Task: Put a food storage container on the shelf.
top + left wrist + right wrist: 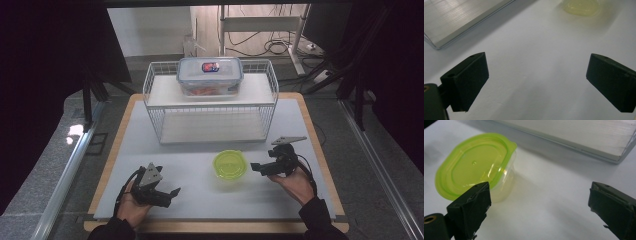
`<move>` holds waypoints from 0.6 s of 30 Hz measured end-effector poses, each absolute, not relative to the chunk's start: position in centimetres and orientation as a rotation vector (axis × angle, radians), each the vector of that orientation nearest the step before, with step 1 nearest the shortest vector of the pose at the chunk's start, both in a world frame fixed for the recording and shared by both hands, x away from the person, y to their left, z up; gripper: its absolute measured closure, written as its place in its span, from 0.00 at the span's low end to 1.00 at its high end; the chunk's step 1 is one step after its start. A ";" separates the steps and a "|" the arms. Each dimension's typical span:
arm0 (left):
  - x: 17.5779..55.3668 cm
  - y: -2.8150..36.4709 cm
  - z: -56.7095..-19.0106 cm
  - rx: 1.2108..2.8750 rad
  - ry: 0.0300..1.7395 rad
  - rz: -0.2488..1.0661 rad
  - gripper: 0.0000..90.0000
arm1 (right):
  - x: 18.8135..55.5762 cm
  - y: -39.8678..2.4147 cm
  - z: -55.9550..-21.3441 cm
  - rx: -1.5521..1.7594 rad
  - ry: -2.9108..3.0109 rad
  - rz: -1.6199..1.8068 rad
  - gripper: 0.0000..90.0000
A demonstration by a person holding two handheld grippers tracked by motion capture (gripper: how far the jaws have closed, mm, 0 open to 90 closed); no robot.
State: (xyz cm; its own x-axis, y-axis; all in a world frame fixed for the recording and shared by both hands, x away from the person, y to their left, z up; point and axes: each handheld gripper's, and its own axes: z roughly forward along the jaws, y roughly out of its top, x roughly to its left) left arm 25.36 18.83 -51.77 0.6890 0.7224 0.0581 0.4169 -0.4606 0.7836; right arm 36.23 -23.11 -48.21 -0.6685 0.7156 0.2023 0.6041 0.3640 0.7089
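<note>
A small clear tub with a lime-green lid stands upright on the white table top, near the front middle. My right gripper is just to its right, pointing left at it, open, with nothing between its jaws. In the right gripper view the green-lidded tub sits beyond the left jaw, and the right gripper spans bare table. My left gripper rests low at the front left, open and holding nothing. In the left gripper view the left gripper frames bare table, with the tub blurred far ahead.
A white wire rack stands at the back of the table, with a clear lidded box on its top shelf. The rack's lower shelf edge lies just behind the tub. The wooden table rim bounds the white mat.
</note>
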 end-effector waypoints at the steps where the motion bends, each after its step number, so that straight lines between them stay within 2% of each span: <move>1: 25.4 18.8 -51.8 2.113 0.870 0.498 0.05 | 36.2 -23.0 -48.0 1.207 2.476 1.206 0.09; 4: 25.4 18.8 -51.8 2.113 0.870 0.499 0.05 | 36.3 -22.9 -47.6 1.194 2.465 1.226 0.15; 5: 25.4 18.8 -51.8 2.113 0.870 0.500 0.05 | 36.3 -22.7 -47.1 1.187 2.467 1.261 0.21; 6: 25.4 18.8 -51.8 2.113 0.870 0.500 0.05 | 36.3 -22.7 -47.1 1.187 2.467 1.261 0.21; 7: 25.4 18.8 -51.8 2.114 0.870 0.500 0.05 | 36.4 -22.4 -46.9 1.193 2.463 1.289 0.27; 9: 25.4 18.7 -51.8 2.115 0.869 0.501 0.05 | 36.6 -22.1 -46.8 1.199 2.475 1.313 0.33; 15: 25.4 18.7 -51.8 2.118 0.867 0.505 0.05 | 37.3 -20.9 -47.3 1.203 2.518 1.329 0.45; 16: 25.3 18.7 -51.8 2.118 0.865 0.507 0.05 | 37.6 -20.5 -47.5 1.218 2.534 1.328 0.51; 18: 25.4 18.7 -51.8 2.119 0.864 0.506 0.05 | 37.8 -20.3 -47.6 1.223 2.545 1.332 0.53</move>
